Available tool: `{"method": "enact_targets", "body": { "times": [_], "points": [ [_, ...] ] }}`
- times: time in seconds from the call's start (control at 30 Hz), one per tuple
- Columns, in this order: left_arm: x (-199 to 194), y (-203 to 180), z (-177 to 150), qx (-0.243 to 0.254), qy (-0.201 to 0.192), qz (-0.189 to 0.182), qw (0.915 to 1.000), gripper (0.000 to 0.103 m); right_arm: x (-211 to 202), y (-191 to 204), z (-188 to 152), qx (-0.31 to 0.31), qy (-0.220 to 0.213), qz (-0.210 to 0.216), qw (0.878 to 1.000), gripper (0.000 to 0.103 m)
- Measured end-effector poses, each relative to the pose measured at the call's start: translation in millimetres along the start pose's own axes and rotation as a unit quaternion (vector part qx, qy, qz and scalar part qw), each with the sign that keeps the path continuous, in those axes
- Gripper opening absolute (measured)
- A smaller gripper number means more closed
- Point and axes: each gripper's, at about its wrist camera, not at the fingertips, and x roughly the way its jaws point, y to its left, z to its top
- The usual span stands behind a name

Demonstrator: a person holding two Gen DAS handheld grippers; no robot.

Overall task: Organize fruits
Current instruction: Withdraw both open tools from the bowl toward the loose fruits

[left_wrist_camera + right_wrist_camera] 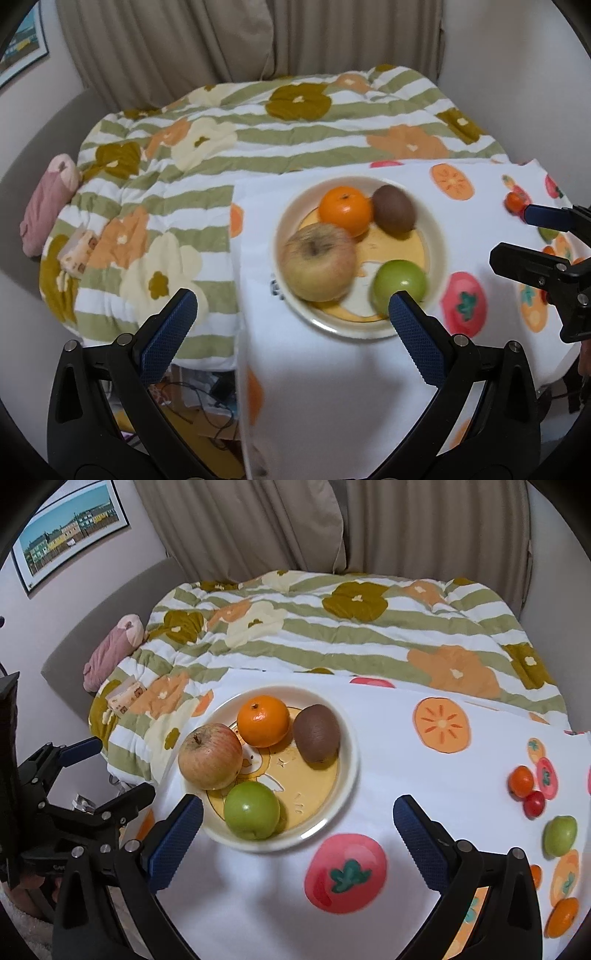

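We see a cream plate on the white fruit-print cloth covering the table, and it holds four fruits: a reddish apple, an orange, a brown kiwi and a green apple. Our left gripper hangs near the plate's front edge with its fingers spread wide and nothing between them; the green apple sits just beyond its right fingertip. Our right gripper is likewise spread and empty, hovering over the cloth with the plate's near rim between its fingers. Well off to the right lie a small orange tomato, a red cherry tomato touching it, and a second green fruit. Behind the table is a bed with a striped floral quilt.
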Motion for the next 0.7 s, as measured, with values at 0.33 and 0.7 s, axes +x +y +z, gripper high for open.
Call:
{"method": "enact_targets", "body": {
  "times": [0.33,0.7],
  "points": [
    [-37.0,-92.8,-7.8,0.024,-0.020,-0.032,0.9990,0.103,-73.2,-62.0,-40.6,0.032,-0.037,-0.038,0.998,0.103],
    [-46.4,-202.3,-20.6,0.044,-0.015,-0.093,0.9946,0.103,-126.7,-152.2,-97.5,0.089,-0.041,-0.092,0.991,0.103]
  ]
}}
